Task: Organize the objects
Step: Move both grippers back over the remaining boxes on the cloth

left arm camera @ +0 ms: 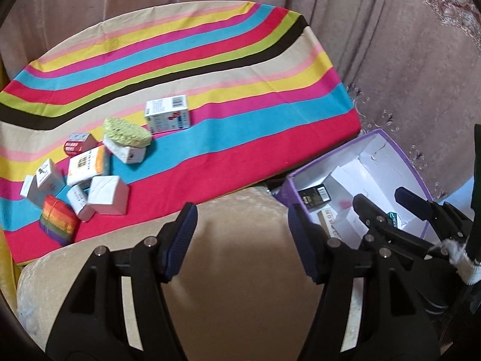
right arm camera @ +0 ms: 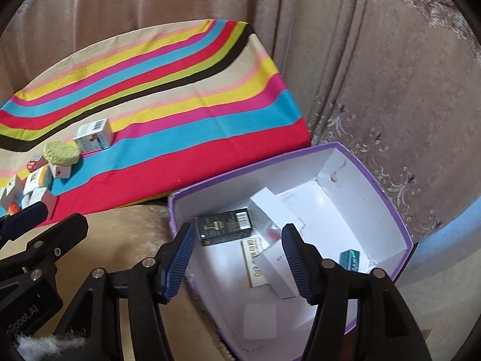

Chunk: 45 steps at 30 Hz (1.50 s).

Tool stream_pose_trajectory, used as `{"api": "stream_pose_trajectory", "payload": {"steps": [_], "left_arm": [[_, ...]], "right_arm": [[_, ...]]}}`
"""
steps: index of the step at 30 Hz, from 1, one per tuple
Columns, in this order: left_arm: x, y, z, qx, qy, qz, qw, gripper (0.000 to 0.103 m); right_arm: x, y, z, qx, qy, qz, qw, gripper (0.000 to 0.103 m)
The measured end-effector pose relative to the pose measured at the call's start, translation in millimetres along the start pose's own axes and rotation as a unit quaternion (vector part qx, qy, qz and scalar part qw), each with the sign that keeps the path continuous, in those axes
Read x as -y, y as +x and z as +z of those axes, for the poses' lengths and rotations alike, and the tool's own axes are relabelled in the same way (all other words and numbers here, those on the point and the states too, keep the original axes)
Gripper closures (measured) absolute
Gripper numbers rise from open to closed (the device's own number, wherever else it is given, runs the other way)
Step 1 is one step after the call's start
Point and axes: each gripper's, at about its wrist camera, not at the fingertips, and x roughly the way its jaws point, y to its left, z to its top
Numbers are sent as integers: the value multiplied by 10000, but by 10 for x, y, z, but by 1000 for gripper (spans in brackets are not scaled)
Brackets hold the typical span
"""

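Observation:
Several small boxes lie in a cluster (left arm camera: 90, 177) on the striped cloth (left arm camera: 210, 69), with a white barcode box (left arm camera: 167, 113), a green round sponge (left arm camera: 127, 130) and a rainbow block (left arm camera: 57, 221). A purple box (right arm camera: 375, 186) with a white inside holds a black carton (right arm camera: 224, 226) and several white boxes. My left gripper (left arm camera: 240, 237) is open and empty above the beige cushion (left arm camera: 240, 285). My right gripper (right arm camera: 237, 258) is open and empty over the purple box's near edge; it also shows in the left wrist view (left arm camera: 387, 204).
Brown patterned curtains (right arm camera: 375, 75) hang behind and to the right. The cloth's red edge (right arm camera: 210, 165) borders the purple box and the cushion. The left gripper (right arm camera: 27, 219) shows at the left of the right wrist view.

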Motion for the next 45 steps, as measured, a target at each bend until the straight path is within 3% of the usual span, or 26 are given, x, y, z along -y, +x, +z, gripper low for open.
{"api": "stream_pose_trajectory", "payload": {"steps": [5, 11, 17, 24, 29, 33, 42, 45], "left_arm": [[-220, -65, -38, 1, -156, 38, 9999, 37], [-760, -193, -148, 0, -638, 131, 9979, 32], [-1423, -312, -343, -76, -1329, 335, 9905, 30], [-2125, -415, -510, -32, -1925, 715, 9787, 30], [-2367, -417, -501, -41, -1980, 861, 9764, 30], [-2541, -413, -468, -45, -1875, 970, 9775, 30], [-3148, -290, -359, -50, -1791, 980, 9789, 30], [-3318, -136, -318, -224, -1779, 991, 9788, 30]], "right_arm": [[-140, 3, 6, 7, -57, 123, 9999, 37], [-408, -5, 12, -6, -294, 560, 9980, 21], [-634, -62, 43, 91, -487, 739, 9960, 19], [-1124, -77, 74, 6, -1229, 1186, 9853, 18], [-1591, -38, 91, -199, -1650, 1671, 9718, 18], [-1995, -3, 122, -246, -1899, 1795, 9649, 18], [-2453, 199, 293, -346, -1638, 1743, 9704, 19], [-2517, 265, 320, -404, -1563, 1719, 9718, 19]]}}
